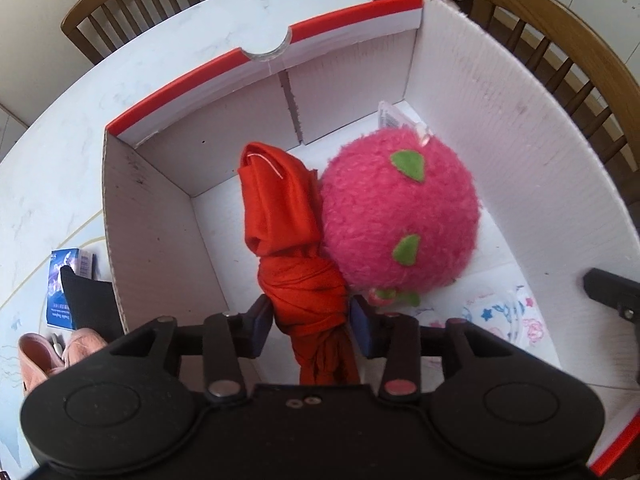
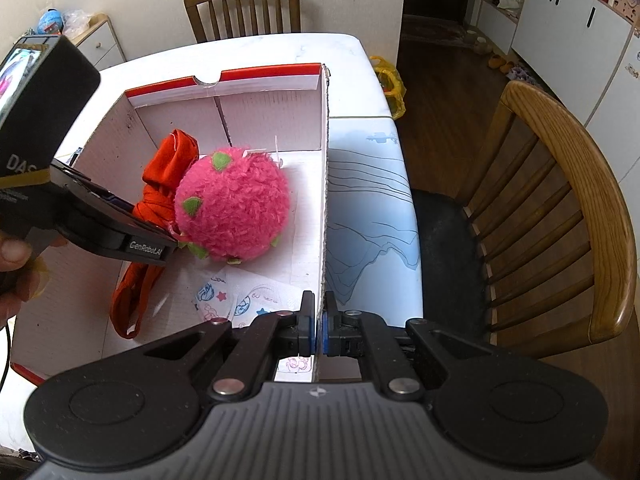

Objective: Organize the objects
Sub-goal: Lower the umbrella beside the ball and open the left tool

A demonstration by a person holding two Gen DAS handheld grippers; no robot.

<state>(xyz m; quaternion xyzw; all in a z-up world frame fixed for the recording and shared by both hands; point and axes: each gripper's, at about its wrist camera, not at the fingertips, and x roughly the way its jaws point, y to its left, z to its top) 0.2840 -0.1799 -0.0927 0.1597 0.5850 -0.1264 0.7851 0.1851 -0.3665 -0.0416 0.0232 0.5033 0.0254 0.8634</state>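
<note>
A white cardboard box [image 1: 500,120] with a red rim stands on the table. Inside lie a fuzzy pink ball with green patches [image 1: 400,216] and a knotted red cloth [image 1: 288,216]. My left gripper [image 1: 310,322] is over the box, its pads on either side of the red cloth, shut on it. In the right wrist view the box wall [image 2: 324,200] runs up the middle; my right gripper [image 2: 319,326] is shut on this wall's top edge. The pink ball [image 2: 236,208], the red cloth [image 2: 168,160] and the left gripper's body [image 2: 100,224] show there too.
Printed packets [image 1: 508,316] lie on the box floor. A blue carton [image 1: 66,280] and pink cloth [image 1: 40,356] lie on the table left of the box. Wooden chairs [image 2: 560,208] stand around the white table [image 1: 80,120]. Cabinets [image 2: 568,36] stand far right.
</note>
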